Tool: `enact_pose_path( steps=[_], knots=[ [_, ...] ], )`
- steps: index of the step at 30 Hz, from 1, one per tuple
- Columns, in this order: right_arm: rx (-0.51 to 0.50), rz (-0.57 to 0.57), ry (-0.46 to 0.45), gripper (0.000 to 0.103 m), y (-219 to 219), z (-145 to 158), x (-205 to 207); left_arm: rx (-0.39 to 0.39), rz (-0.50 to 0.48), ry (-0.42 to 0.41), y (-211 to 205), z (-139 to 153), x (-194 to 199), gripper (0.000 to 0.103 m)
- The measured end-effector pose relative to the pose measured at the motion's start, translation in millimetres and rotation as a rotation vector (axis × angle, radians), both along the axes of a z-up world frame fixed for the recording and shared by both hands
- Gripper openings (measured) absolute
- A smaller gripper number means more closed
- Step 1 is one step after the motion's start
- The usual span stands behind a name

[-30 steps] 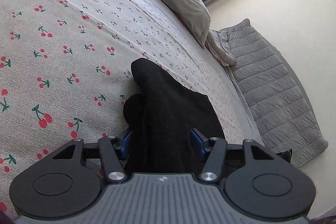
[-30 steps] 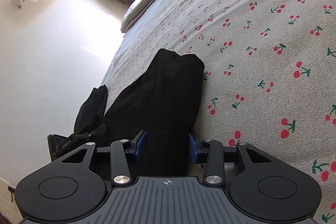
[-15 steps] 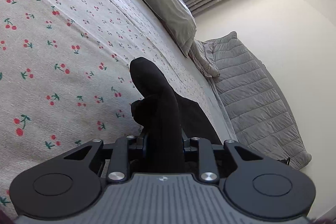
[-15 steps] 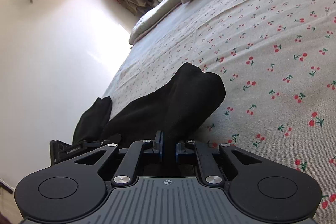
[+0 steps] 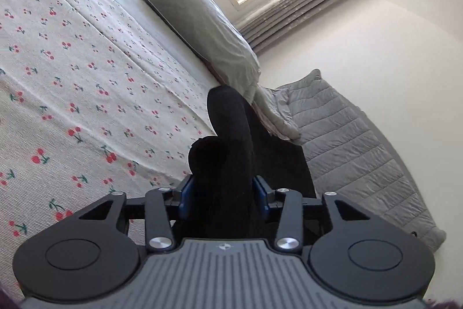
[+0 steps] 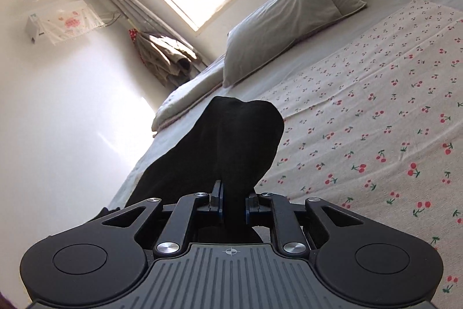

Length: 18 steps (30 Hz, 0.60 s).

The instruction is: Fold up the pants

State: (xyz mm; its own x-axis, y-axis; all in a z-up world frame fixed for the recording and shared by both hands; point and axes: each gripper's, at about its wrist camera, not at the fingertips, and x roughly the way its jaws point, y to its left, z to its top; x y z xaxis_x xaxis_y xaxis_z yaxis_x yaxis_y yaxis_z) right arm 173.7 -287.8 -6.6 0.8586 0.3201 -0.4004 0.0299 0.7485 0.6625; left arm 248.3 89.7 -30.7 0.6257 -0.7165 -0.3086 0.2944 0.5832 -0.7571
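Black soft-fabric pants [image 5: 231, 141] rise ahead of both claws, bunched above the cherry-print bedsheet [image 5: 72, 71]. Left claw [image 5: 221, 193] and right claw [image 6: 233, 204] are each clamped on a pinch of cloth. Judgement: lift the 2 claws level, carrying the edge forward evenly so layers align.

The bunched black fabric pants [image 5: 231, 141] covered both blue pads of the left gripper [image 5: 222, 194], so the actual contact wasn't visible. Same at the right gripper [image 6: 233, 206]. The white cherry-print bedsheet [image 6: 376, 135] got cut off at the right edge.
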Motion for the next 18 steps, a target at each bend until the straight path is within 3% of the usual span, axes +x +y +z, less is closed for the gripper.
enact_pose_path(
  steps=[1, 3, 6, 9, 15, 18],
  knots=[
    [-0.019, -0.033, 0.043, 0.034, -1.1, -11.0, 6.6, 0.039, 0.021, 0.003, 2.4, -3.2, 0.2, 0.061],
    [-0.058, -0.071, 0.109, 0.049, -4.4, -28.1, 10.9, 0.072, 0.035, 0.027, 7.0, -5.5, 1.1, 0.061],
    [-0.069, -0.036, 0.114, 0.050, -4.7, -29.7, 8.6, 0.132, 0.037, 0.010, 8.7, 3.7, -4.1, 0.071],
    [-0.087, -0.020, 0.077, 0.066, -0.1, -19.3, -2.4, 0.225, 0.031, -0.026, 3.3, 16.8, -16.6, 0.079],
    [-0.168, -0.014, 0.092, 0.069, 9.2, -2.7, -30.5, 0.399, 0.012, -0.038, -12.8, 34.7, -48.2, 0.086],
    [-0.213, 0.003, 0.101, 0.073, 14.7, 3.5, -50.0, 0.433, -0.006, -0.021, -8.8, 36.5, -66.7, 0.086]
  ],
)
